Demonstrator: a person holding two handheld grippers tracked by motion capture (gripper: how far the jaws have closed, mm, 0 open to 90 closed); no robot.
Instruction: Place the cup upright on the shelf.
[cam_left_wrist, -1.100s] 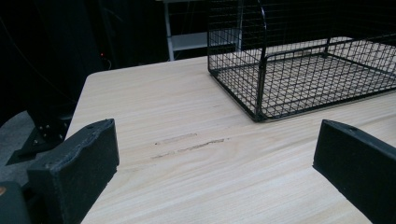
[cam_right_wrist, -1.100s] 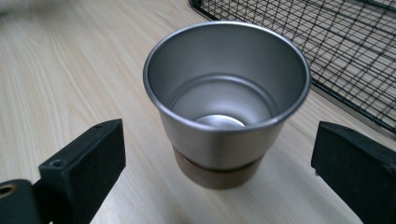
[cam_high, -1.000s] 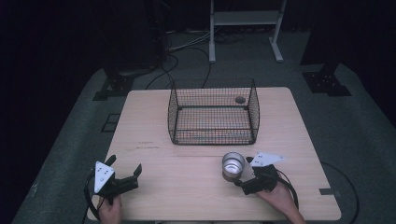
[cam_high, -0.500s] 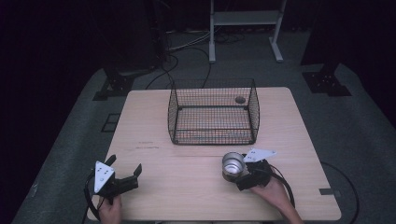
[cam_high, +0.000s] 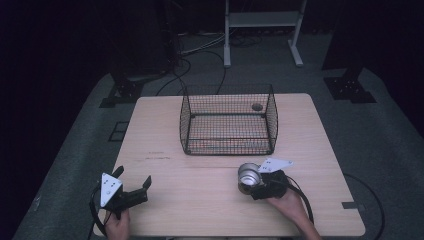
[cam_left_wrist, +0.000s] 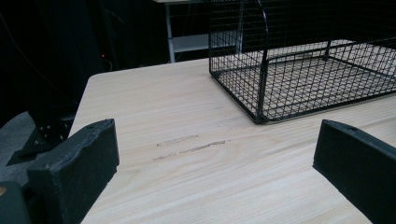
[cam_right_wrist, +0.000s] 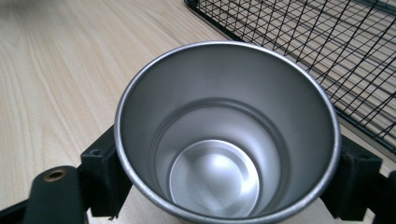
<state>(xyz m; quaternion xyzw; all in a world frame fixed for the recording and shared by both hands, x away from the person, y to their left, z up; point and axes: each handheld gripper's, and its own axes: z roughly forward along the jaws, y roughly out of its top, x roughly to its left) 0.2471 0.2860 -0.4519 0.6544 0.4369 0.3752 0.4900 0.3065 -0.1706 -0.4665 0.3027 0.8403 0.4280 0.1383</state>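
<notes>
Steel, empty and upright, the metal cup (cam_high: 248, 176) stands on the wooden table (cam_high: 200, 200) just in front of the black wire basket (cam_high: 228, 120), on the near right side. The right gripper (cam_high: 255, 182) has its jaws set on either side of the cup's wall; in the right gripper view the cup (cam_right_wrist: 226, 135) sits between the two black jaws, which press against its sides, so it looks gripped. The left gripper (cam_high: 132, 187) rests near the table's front left corner, well apart from the cup, with its jaws spread wide and nothing between them; the left gripper view shows bare tabletop between them and the basket (cam_left_wrist: 303, 60) beyond.

By the look of things, the work is at its start: the cup has been grasped, but it appears not yet lifted, and the basket holds nothing that can be made out. Left to do, most likely, is raising the cup and carrying it over the basket's front wall.

Whether the cup's base touches the table or hangs just above it cannot be told. A small round dark mark (cam_high: 257, 106) shows at the basket's far right corner; what it is stays unclear. The person's hands are cut off at the bottom edge.
</notes>
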